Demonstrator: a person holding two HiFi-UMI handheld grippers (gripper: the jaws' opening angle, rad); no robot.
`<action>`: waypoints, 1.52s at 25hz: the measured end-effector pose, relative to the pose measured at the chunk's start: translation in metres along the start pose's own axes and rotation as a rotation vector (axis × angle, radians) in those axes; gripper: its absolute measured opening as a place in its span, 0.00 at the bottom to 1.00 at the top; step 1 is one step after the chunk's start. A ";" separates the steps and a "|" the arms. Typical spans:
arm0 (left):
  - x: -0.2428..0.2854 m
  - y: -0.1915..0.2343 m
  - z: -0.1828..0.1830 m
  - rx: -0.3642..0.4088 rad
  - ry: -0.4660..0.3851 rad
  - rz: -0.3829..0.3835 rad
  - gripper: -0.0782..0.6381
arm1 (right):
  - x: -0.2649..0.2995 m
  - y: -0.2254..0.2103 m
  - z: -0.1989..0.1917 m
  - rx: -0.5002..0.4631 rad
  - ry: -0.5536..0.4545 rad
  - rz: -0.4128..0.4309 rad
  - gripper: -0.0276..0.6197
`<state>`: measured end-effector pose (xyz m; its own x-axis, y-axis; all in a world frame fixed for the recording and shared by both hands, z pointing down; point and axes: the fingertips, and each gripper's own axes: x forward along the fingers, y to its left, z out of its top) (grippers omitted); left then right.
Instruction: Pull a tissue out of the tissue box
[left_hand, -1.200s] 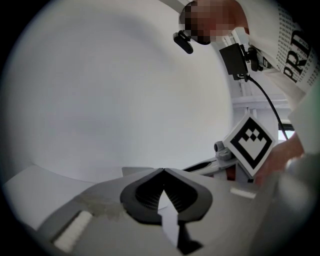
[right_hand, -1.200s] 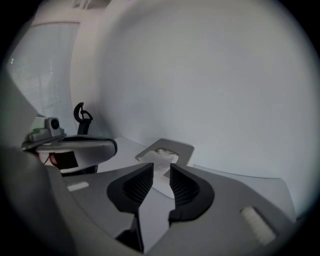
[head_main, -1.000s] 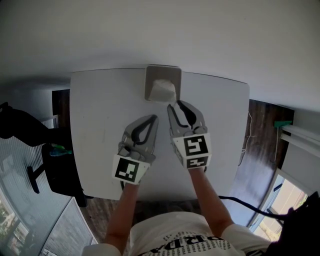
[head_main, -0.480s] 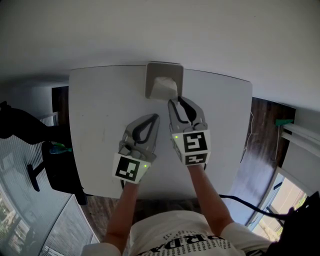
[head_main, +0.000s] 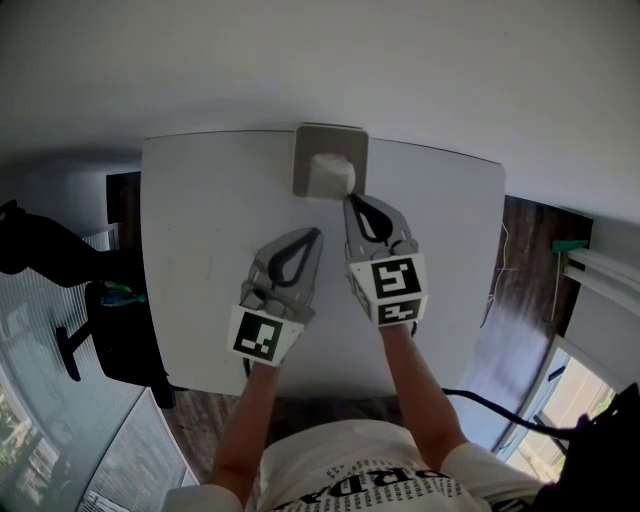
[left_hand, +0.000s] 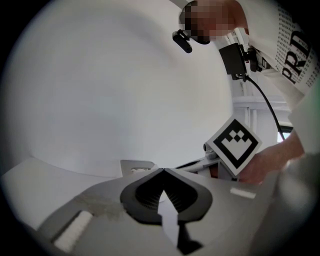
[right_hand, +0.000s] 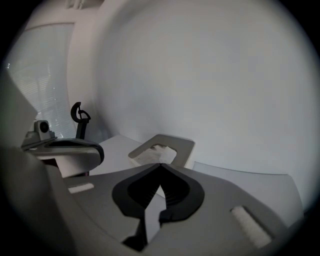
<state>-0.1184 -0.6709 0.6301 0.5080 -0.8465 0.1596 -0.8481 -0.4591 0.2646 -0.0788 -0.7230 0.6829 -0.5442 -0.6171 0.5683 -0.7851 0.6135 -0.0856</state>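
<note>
Since my right tongs (head_main: 348, 199) have just clenched on the tissue (head_main: 330, 175) in the tissue box (head_main: 303, 160), twelve o'clock on the table (head_main: 200, 250), I should draw upward slowly; my left tongs (head_main: 316, 233), clenched empty, sit at its six o'clock.

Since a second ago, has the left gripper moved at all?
No. The left gripper stays shut at the same spot over the white table, short of the tissue box.
</note>
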 end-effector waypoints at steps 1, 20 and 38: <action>0.000 0.000 0.000 0.001 0.000 0.001 0.10 | 0.000 0.000 -0.001 -0.001 0.005 0.001 0.05; -0.015 -0.023 0.043 0.049 -0.041 -0.036 0.10 | -0.033 0.022 0.036 0.010 -0.078 0.102 0.05; -0.088 -0.100 0.111 0.099 -0.073 -0.096 0.10 | -0.149 0.069 0.103 -0.040 -0.198 0.182 0.05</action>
<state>-0.0951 -0.5805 0.4837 0.5782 -0.8131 0.0679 -0.8087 -0.5600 0.1797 -0.0822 -0.6395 0.5084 -0.7258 -0.5767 0.3750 -0.6587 0.7398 -0.1370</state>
